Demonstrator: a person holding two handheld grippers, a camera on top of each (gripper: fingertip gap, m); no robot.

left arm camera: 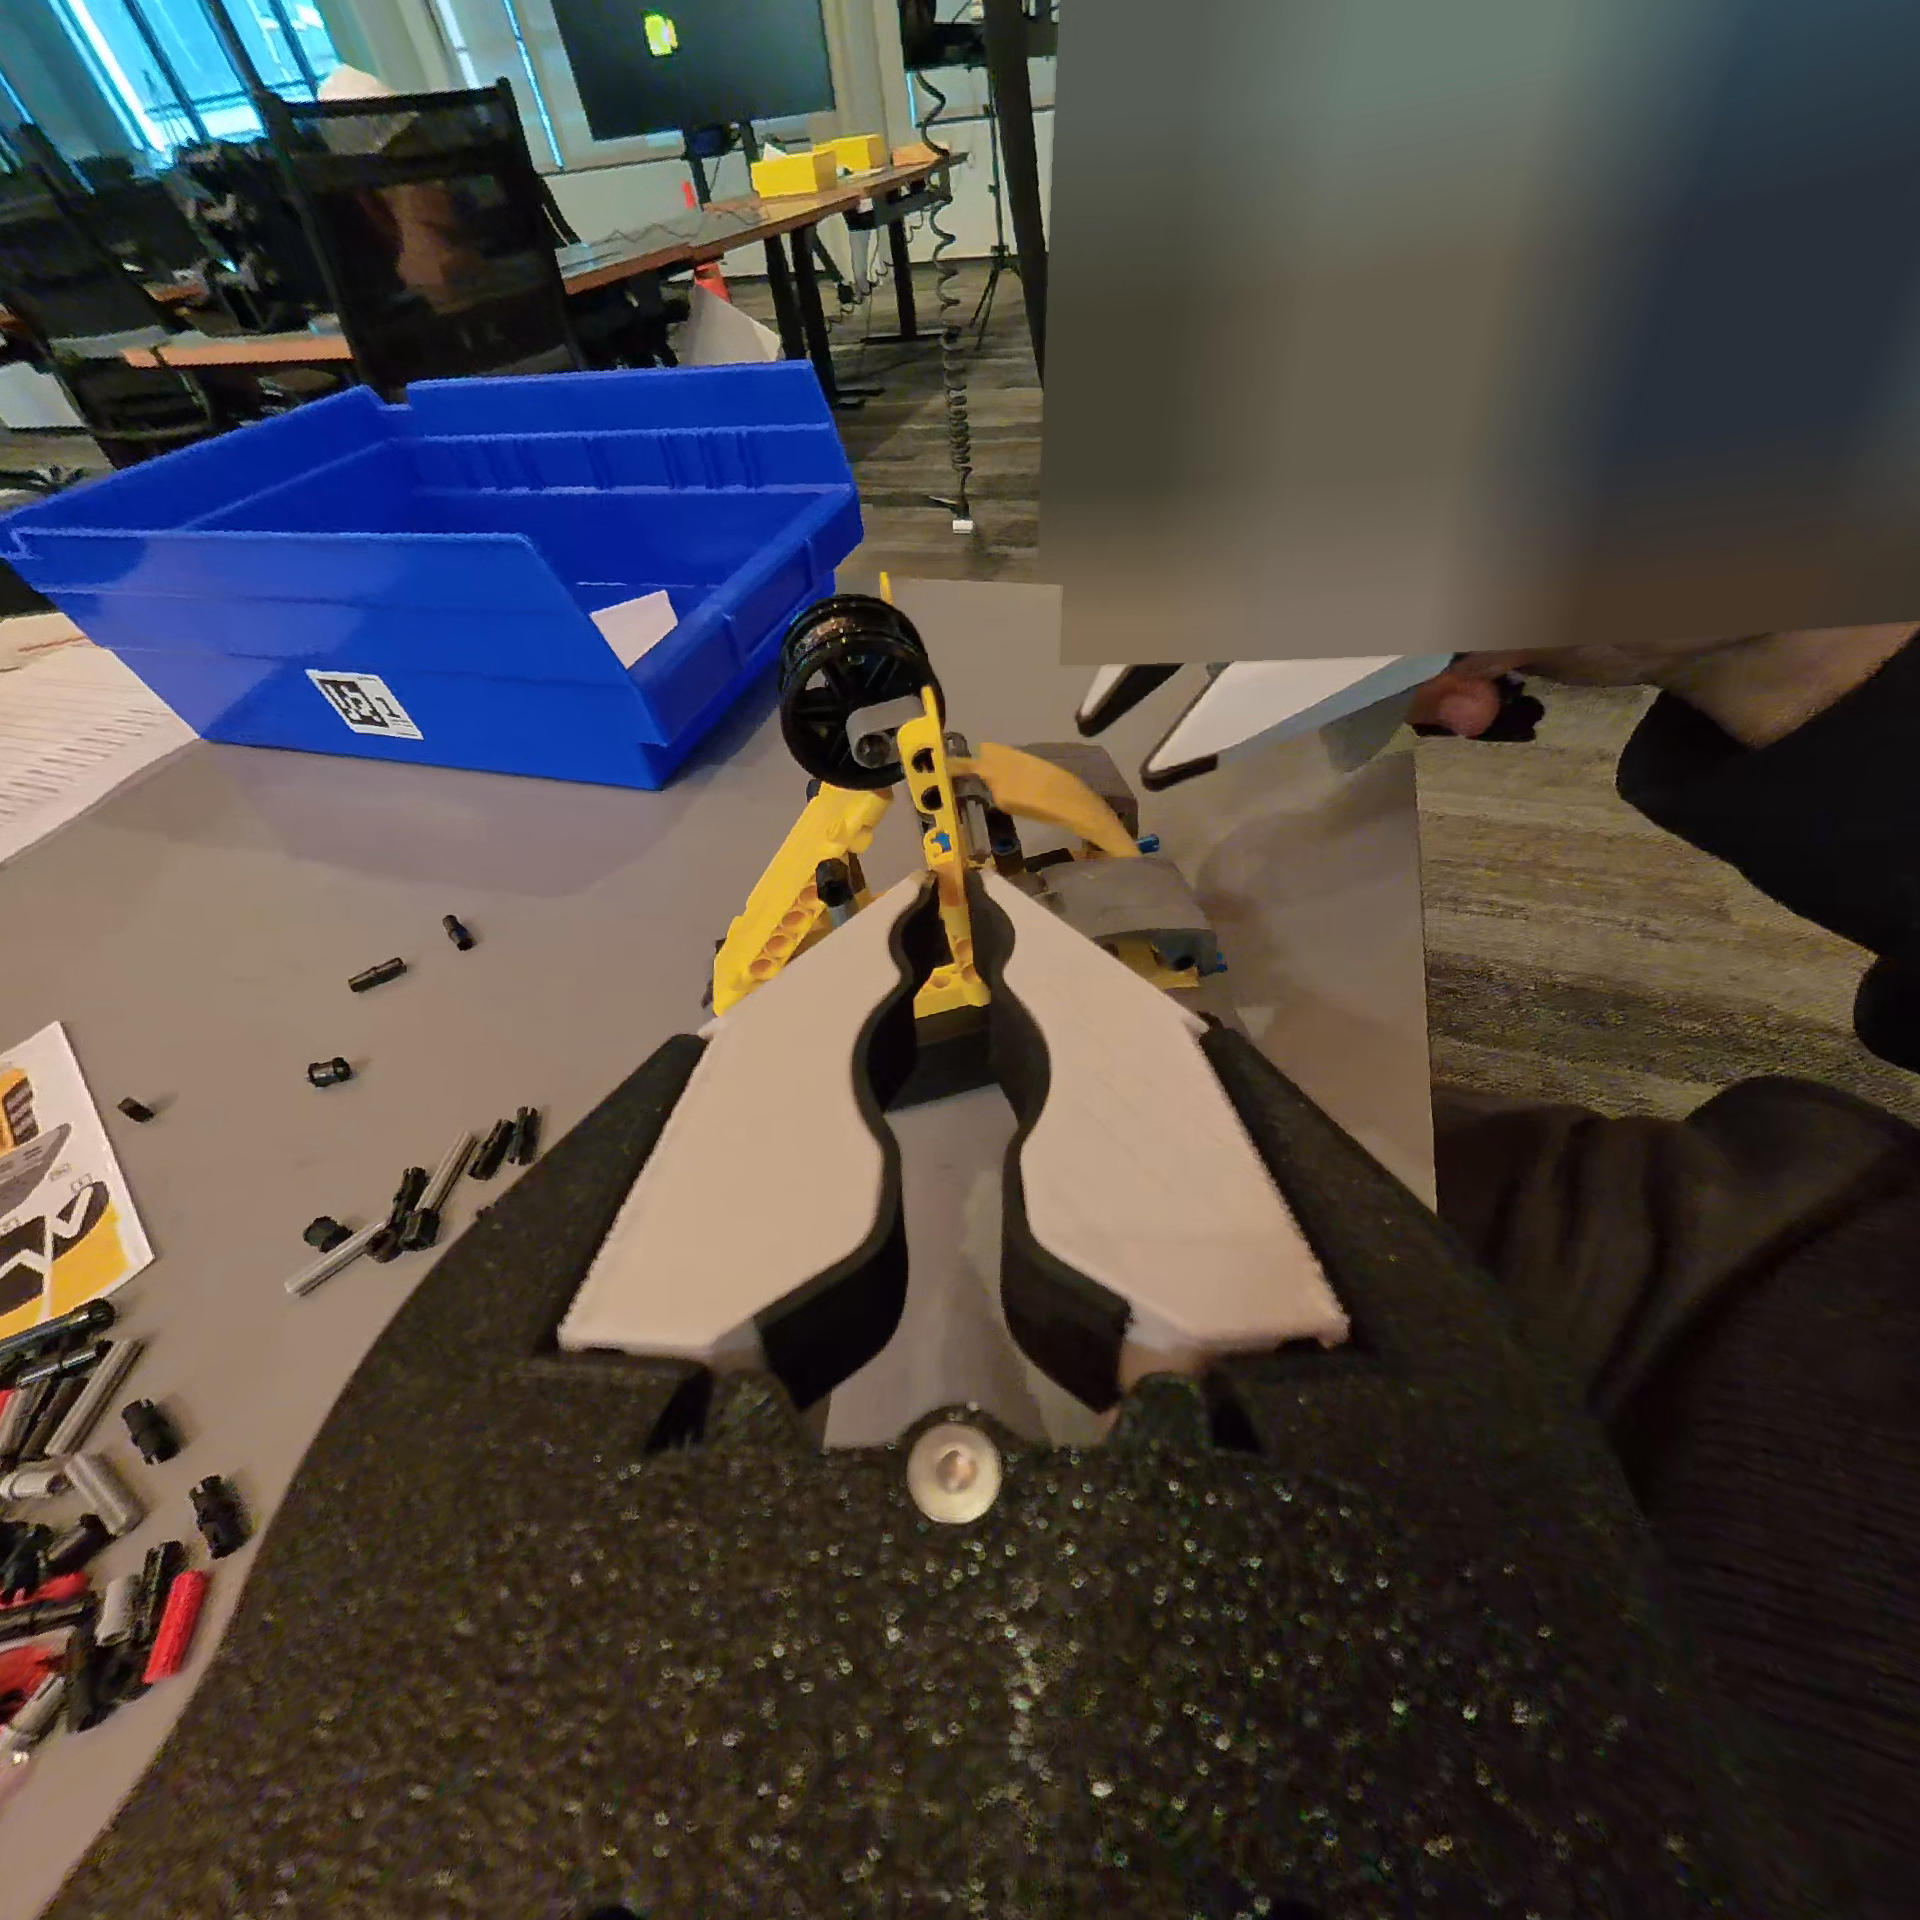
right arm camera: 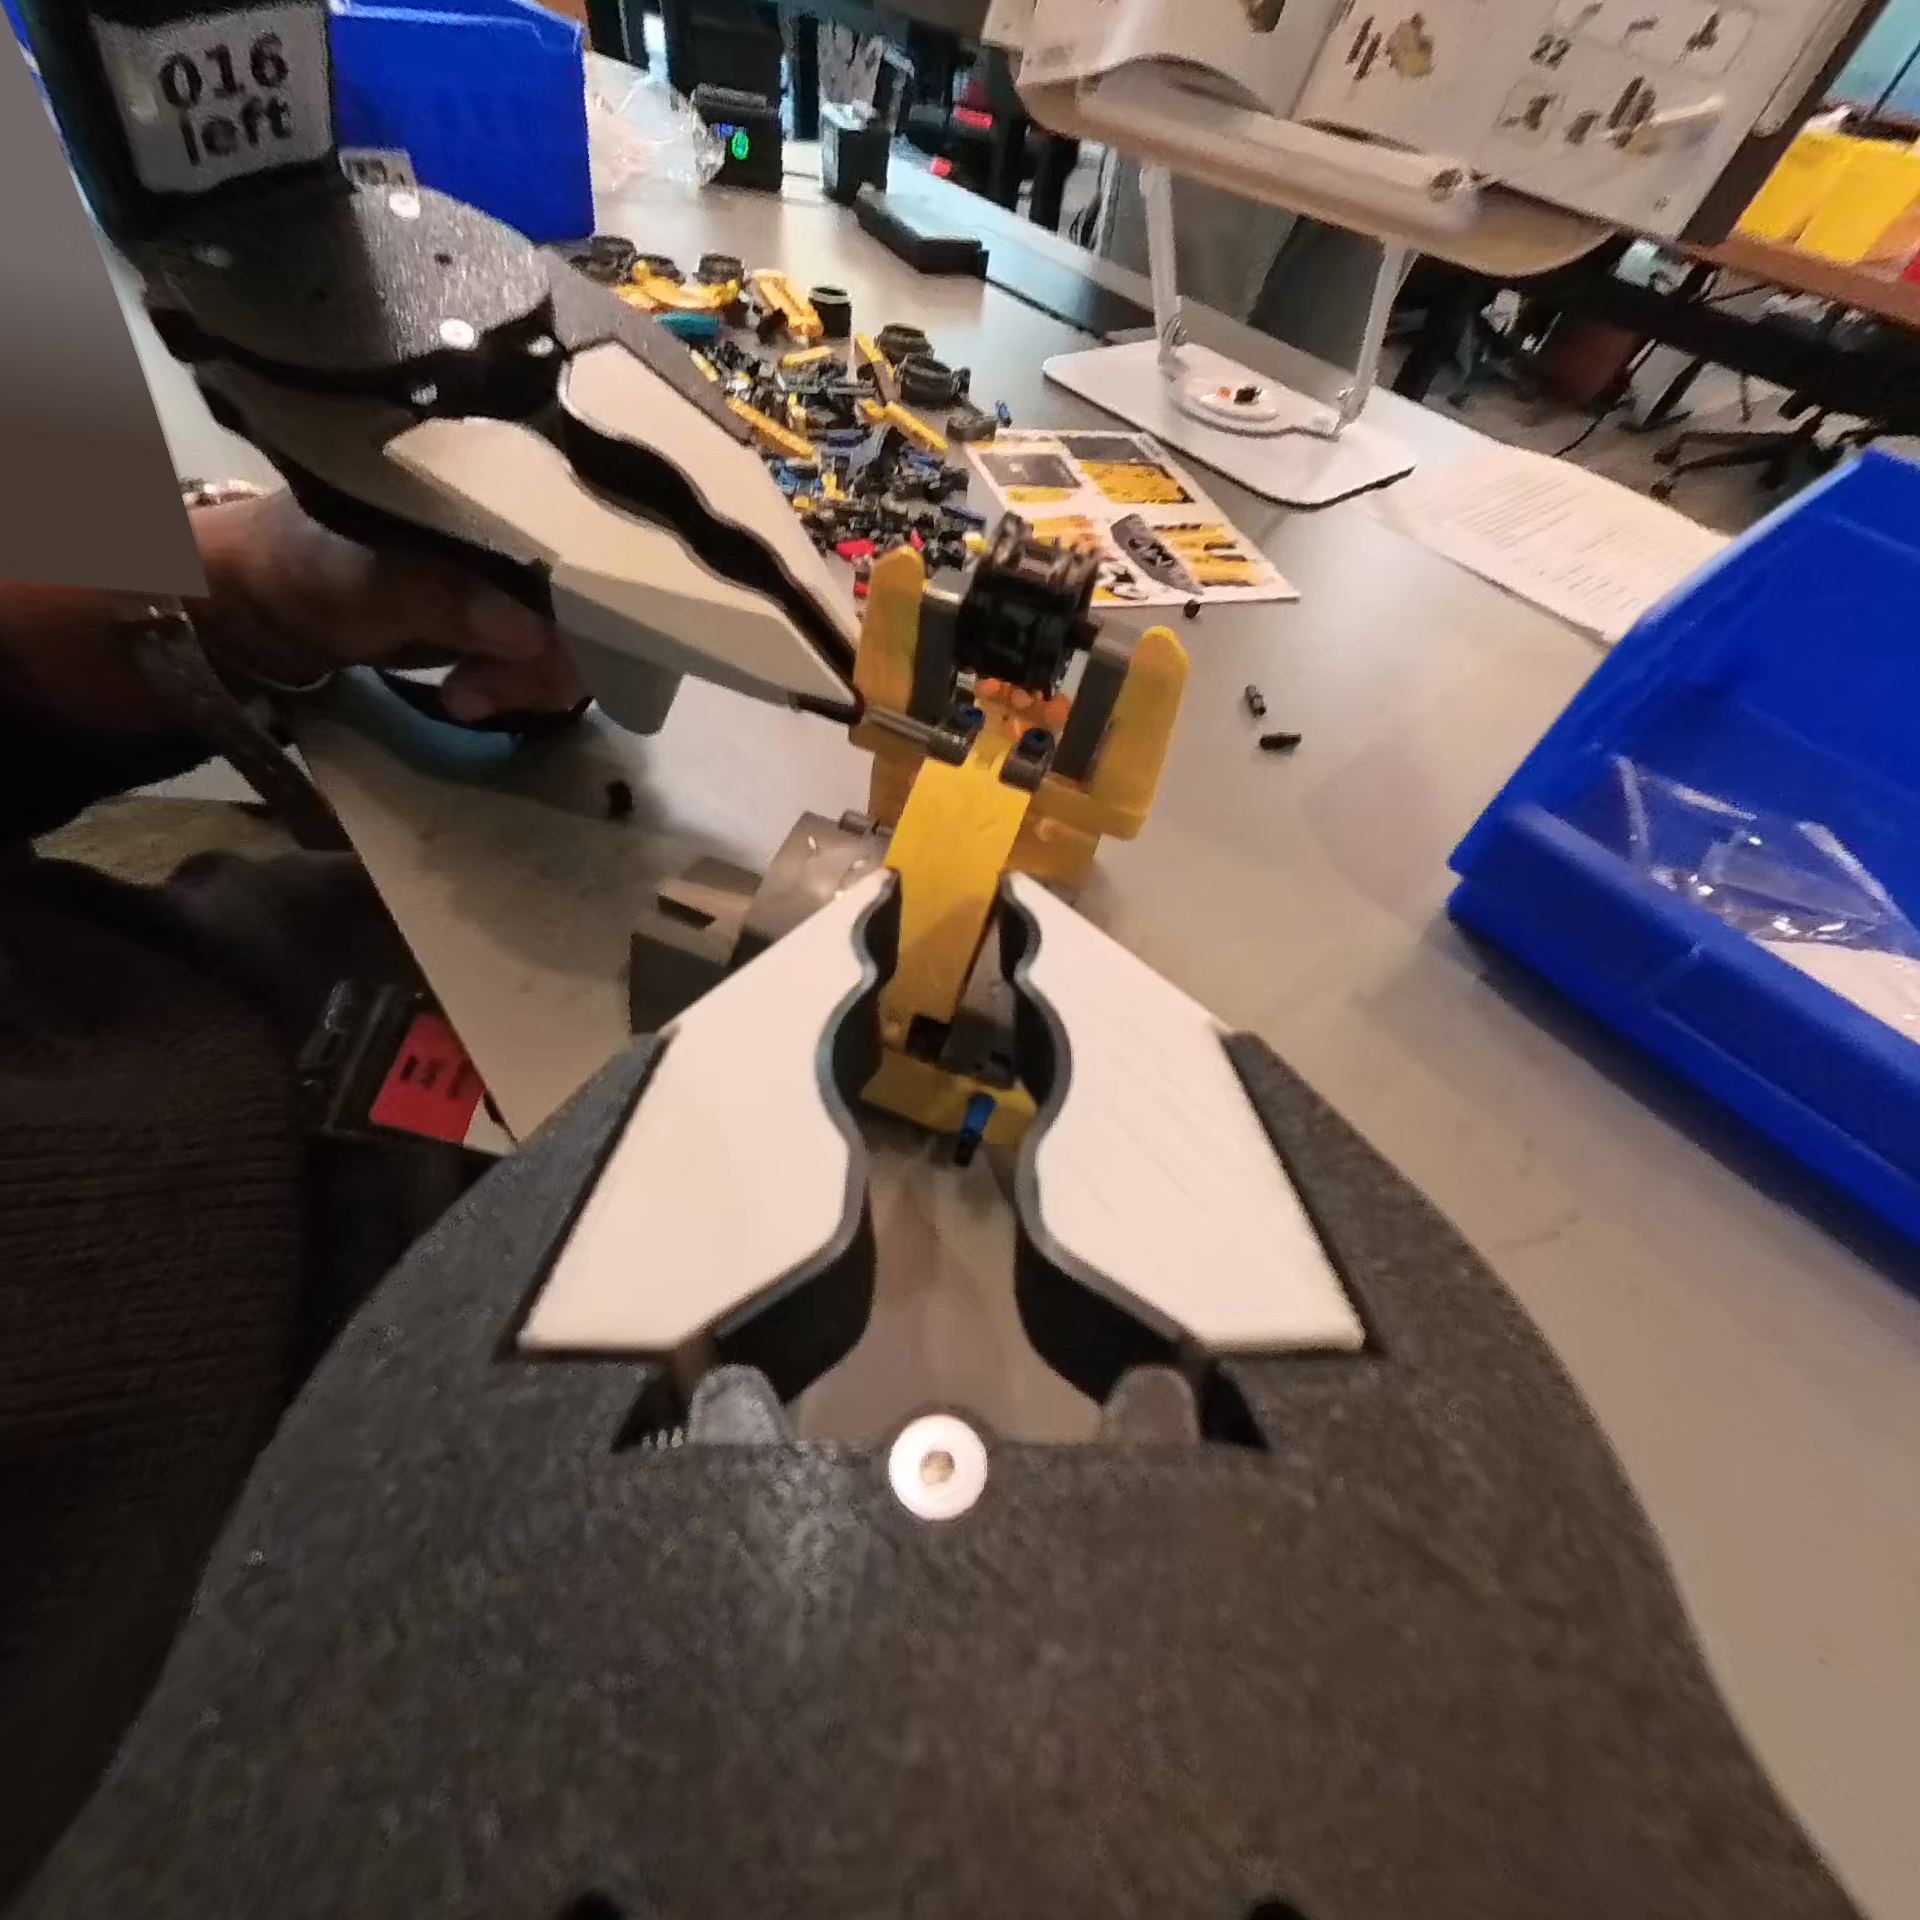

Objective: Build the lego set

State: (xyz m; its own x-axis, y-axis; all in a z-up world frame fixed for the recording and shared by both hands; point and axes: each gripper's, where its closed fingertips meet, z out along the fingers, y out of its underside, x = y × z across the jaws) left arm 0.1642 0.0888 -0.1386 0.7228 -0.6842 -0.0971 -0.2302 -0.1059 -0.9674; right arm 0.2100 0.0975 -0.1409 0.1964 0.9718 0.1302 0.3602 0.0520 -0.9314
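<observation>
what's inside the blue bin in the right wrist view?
The blue bin holds crumpled clear plastic bags over something white near its front. Whether the bags contain anything is unclear; the rest of the interior is cut off at the frame edge.

A yellow-and-grey plastic brick-built model (left arm camera: 940,831) with a black spoked wheel (left arm camera: 847,681) on top is standing upright just beside the blue plastic bin (left arm camera: 416,582).

We see glossy plastic bin (left arm camera: 436,582) | matt grey table (left arm camera: 582,862) | shiny plastic model (right arm camera: 951,831) | grainy gripper bodies.
</observation>
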